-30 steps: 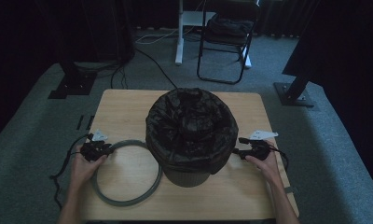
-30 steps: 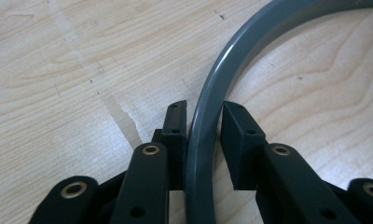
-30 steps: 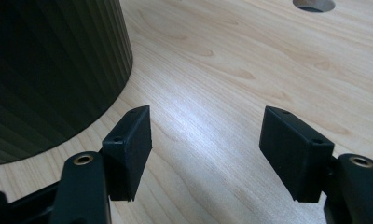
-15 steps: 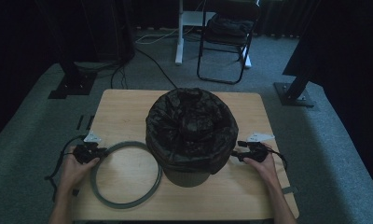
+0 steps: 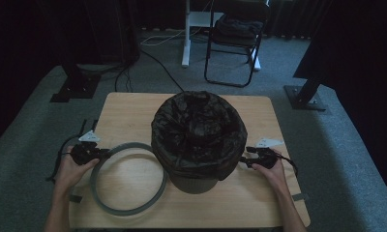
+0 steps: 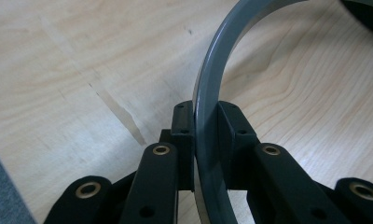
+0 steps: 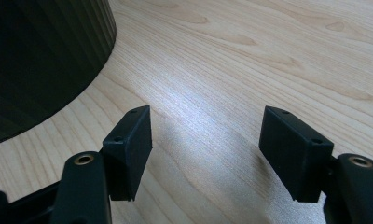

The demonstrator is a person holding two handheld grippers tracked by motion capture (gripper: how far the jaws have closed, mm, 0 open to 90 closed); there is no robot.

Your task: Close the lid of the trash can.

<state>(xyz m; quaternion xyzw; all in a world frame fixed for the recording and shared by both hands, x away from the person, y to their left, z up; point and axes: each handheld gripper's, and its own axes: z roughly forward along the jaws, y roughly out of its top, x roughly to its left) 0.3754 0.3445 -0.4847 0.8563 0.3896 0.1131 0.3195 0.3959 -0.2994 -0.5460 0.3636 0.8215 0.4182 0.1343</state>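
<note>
Left hand-held gripper (image 6: 205,140) is clenched on the grey ring (image 5: 128,209), lying flat on the counter (image 5: 128,113) left of the bagged bin (image 5: 199,135). Right hand-held gripper (image 7: 205,149) sits released beside it. I'd lift the ring level over the rim.

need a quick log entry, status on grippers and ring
Left gripper shut on grey ring. Right gripper open, empty, beside bin. Ring flat on table.

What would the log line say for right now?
left gripper: shut on grey ring | right gripper: open, empty, beside bagged bin | ring flat on table
</note>
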